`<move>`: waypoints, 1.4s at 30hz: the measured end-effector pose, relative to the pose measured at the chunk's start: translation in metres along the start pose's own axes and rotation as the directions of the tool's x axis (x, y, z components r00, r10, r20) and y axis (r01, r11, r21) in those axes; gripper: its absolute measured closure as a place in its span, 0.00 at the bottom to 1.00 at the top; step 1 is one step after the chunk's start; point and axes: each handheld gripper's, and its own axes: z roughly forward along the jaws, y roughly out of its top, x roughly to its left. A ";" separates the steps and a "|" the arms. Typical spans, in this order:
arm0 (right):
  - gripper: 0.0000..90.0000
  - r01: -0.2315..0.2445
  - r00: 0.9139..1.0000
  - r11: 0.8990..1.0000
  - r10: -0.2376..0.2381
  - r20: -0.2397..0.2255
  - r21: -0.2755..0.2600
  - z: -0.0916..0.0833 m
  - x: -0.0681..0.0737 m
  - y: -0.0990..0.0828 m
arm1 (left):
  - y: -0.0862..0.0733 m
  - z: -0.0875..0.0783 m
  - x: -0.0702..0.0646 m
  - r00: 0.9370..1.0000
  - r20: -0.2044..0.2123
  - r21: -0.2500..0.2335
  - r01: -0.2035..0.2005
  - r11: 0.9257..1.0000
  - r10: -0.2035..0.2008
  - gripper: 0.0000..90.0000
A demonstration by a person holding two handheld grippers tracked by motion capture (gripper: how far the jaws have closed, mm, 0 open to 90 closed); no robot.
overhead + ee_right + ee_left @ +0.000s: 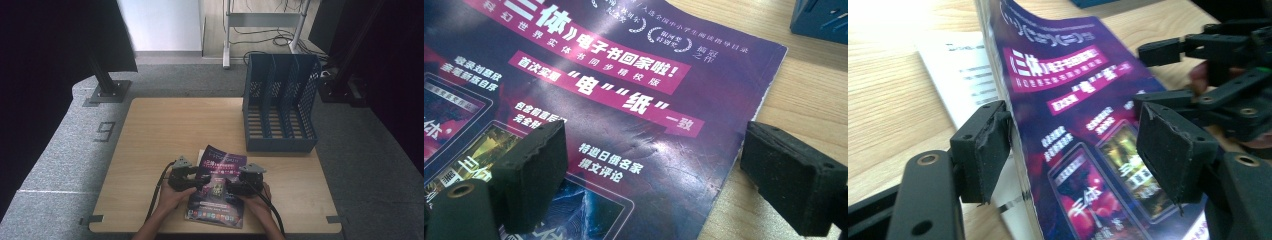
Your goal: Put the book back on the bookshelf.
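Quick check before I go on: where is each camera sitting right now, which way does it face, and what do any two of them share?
High view: above the person's side, facing forward and down on the table; both forearms, the left gripper and right gripper flank the purple magazine, file rack beyond.
Left gripper view: rides the left gripper, looking along the magazine's raised left edge; right gripper across.
Right gripper view: rides the right gripper, looking down on the cover's right edge.
All share the magazine.

Glossy paper magazine lies on matt wood-grain table.
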 end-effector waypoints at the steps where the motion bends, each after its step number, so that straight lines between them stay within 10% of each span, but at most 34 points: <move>1: 0.13 0.000 1.000 1.000 0.000 0.000 0.000 0.000 0.000 0.000 | 0.000 0.000 0.000 1.000 0.000 0.000 0.000 1.000 0.000 0.33; 42: 0.13 0.000 1.000 1.000 0.000 -0.002 0.000 0.000 0.000 0.000 | 0.009 0.036 0.003 0.987 -0.107 0.100 -0.107 0.989 0.117 0.51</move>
